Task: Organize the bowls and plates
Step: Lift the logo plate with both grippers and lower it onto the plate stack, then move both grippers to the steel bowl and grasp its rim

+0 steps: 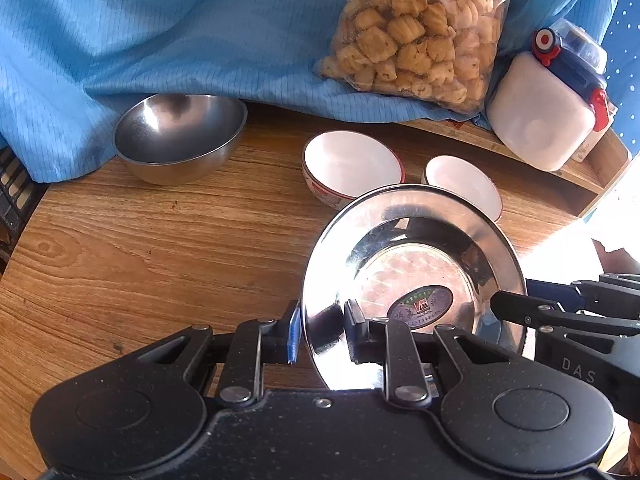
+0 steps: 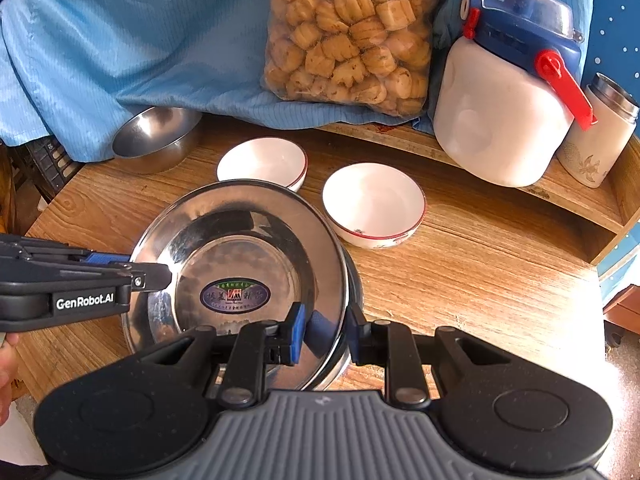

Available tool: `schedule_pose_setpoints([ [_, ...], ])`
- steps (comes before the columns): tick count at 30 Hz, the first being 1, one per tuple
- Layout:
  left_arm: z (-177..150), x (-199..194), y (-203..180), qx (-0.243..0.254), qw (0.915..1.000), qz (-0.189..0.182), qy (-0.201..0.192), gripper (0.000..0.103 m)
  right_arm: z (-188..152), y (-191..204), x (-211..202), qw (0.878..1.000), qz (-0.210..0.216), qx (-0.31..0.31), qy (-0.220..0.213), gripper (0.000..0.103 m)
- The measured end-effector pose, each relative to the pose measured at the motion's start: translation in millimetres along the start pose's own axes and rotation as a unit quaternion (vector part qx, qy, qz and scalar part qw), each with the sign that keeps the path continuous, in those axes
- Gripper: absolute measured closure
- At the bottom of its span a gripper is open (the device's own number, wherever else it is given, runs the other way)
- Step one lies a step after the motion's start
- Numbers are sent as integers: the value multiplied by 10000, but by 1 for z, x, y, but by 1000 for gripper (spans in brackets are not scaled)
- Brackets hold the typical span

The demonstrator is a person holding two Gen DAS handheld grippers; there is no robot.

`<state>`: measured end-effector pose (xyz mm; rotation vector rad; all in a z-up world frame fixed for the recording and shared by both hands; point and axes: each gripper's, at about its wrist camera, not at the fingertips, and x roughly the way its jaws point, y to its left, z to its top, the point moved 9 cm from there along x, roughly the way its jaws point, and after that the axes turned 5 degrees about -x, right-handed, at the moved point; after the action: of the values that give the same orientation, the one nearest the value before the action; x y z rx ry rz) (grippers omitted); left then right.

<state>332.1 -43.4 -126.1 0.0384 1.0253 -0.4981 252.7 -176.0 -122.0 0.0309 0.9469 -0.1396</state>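
The black left gripper [image 1: 320, 334] and black right gripper [image 2: 326, 334], jaws narrowly parted, each pinch the near rim of the round stainless-steel plate [image 2: 240, 248] on the wooden table [image 2: 480, 264]. Beyond: steel bowl [image 1: 180, 140], two white bowls [image 2: 374, 204].

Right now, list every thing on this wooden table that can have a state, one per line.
Shiny steel plate with oval sticker: empty, rim gripped on both sides.
Left gripper: shut on the plate's rim.
Right gripper: shut on the plate's rim.
Steel mixing bowl: upright, empty.
Two white red-rimmed bowls: upright, empty, apart.
White jug with blue lid: closed.
Clear bag of pastries: full.
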Motion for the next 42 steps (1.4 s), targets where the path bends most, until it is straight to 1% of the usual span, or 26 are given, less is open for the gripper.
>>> schedule_pose_setpoints([
  [11,-2,7,0,157,9997,150,143,78,-1,1,5,9999,39,-71,141,78],
  [21,-3,12,1,152,9994,168,258,78,-2,1,7,9997,68,-91,218,78],
  [26,-2,14,0,196,9992,200,285,78,-2,1,8,9997,75,-86,224,78],
  [28,-1,15,-1,226,9991,208,293,79,0,3,7,9997,149,-97,192,81],
  [32,1,16,-3,267,9990,205,300,79,2,12,7,9993,199,-294,145,81],
  [36,2,17,-3,241,9990,177,318,78,4,11,8,9994,165,-284,123,81],
  [38,3,16,-3,217,9992,169,301,69,5,8,8,9996,120,-231,96,80],
  [39,3,16,-2,199,9992,178,282,60,6,7,7,9997,110,-203,80,80],
  [40,5,15,-1,169,9993,197,252,49,6,7,7,9998,97,-179,68,78],
  [41,6,13,1,132,9994,215,225,42,7,6,6,9998,92,-165,52,76],
  [42,8,12,3,76,9995,256,186,30,7,7,6,9998,97,-150,34,75],
])
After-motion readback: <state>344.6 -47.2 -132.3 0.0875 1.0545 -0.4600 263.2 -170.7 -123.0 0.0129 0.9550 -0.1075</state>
